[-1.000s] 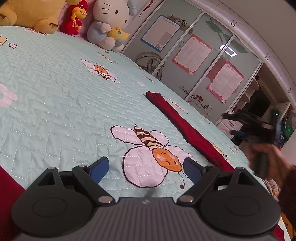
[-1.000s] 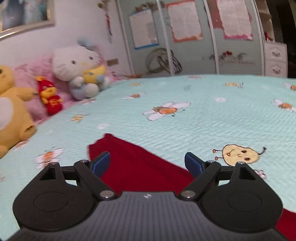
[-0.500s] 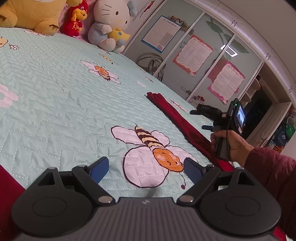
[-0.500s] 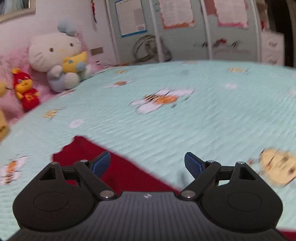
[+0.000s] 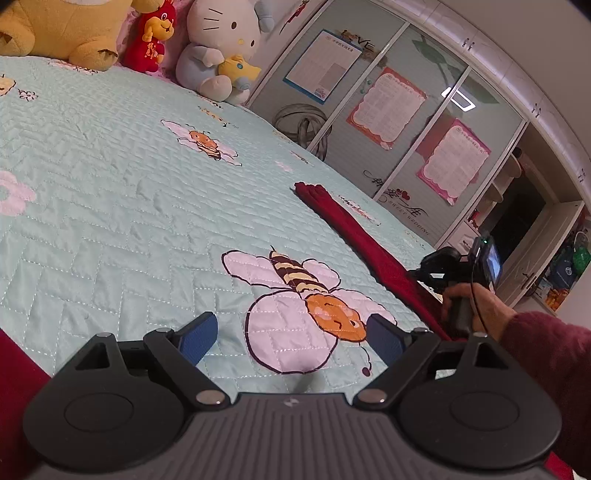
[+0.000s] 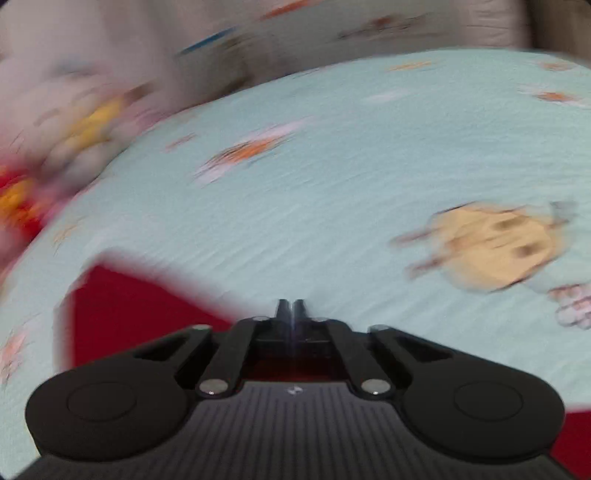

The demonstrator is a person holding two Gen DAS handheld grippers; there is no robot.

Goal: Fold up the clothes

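Observation:
A dark red garment (image 5: 354, 229) lies as a long strip across the mint bee-print bedspread (image 5: 110, 184); more red cloth (image 5: 14, 369) shows at the lower left corner. My left gripper (image 5: 291, 336) hovers open over a printed bee, with nothing between its blue pads. In the left wrist view a person's hand (image 5: 476, 299) holds my right gripper (image 5: 424, 269) down at the near part of the strip. The right wrist view is blurred: the right gripper (image 6: 290, 308) is shut at the edge of the red garment (image 6: 140, 314), with red cloth showing right beneath its fingers.
Plush toys line the bed's far end: a yellow bear (image 5: 62, 29), a small red doll (image 5: 151, 37) and a white cat (image 5: 221, 48). Glass wardrobe doors (image 5: 369, 110) with posters stand beyond the bed. A maroon sleeve (image 5: 546, 354) reaches in from the right.
The right gripper went from open to shut and dropped lower onto the garment's edge. Its view swung and blurred. The left gripper stayed put and open.

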